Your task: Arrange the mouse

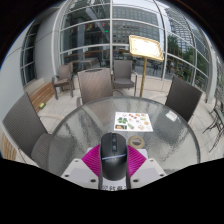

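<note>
A black computer mouse (112,155) sits between my gripper's two fingers, its front pointing away over a round glass table (80,125). The pink pads (93,160) press against both of its sides, so my gripper (112,160) is shut on the mouse and holds it above the near part of the glass table. The fingertips are hidden by the mouse body.
A printed card (130,122) with small pictures lies on the glass ahead. A roll of tape (136,143) lies just right of the mouse. Grey chairs (95,86) ring the table. A wooden sign stand (146,50) stands beyond, in front of a glass building.
</note>
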`<state>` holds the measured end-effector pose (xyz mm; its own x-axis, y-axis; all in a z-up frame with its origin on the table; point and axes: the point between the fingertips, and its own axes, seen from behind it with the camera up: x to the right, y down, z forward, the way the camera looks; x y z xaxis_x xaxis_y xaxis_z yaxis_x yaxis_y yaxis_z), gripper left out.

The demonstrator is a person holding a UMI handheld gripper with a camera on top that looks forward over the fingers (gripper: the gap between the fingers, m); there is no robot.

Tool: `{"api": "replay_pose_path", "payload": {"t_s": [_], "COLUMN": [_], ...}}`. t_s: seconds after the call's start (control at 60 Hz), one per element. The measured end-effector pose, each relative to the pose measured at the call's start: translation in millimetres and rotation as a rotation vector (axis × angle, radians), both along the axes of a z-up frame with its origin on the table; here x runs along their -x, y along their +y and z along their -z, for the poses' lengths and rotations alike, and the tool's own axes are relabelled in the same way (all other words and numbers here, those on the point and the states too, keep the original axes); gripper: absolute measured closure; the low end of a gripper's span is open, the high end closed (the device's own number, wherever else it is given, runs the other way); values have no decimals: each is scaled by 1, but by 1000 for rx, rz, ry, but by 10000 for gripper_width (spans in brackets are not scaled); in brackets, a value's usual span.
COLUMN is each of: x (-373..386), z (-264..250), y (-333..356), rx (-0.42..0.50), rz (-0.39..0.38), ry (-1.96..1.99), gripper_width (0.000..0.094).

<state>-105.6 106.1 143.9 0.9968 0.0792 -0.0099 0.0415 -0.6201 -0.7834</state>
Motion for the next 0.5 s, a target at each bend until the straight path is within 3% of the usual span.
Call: {"api": "replay_pose_path", "payload": {"t_s": [0.1, 0.267, 0.433, 0.5], "x": [2, -12, -16, -17], "z": [71, 147, 162, 161], "y": [-14, -25, -25, -22], "rx": [103, 183, 157, 146], "rz": [8, 81, 59, 65], "ry": [-23, -32, -63, -42], "gripper_width": [622, 621, 618, 572]}}
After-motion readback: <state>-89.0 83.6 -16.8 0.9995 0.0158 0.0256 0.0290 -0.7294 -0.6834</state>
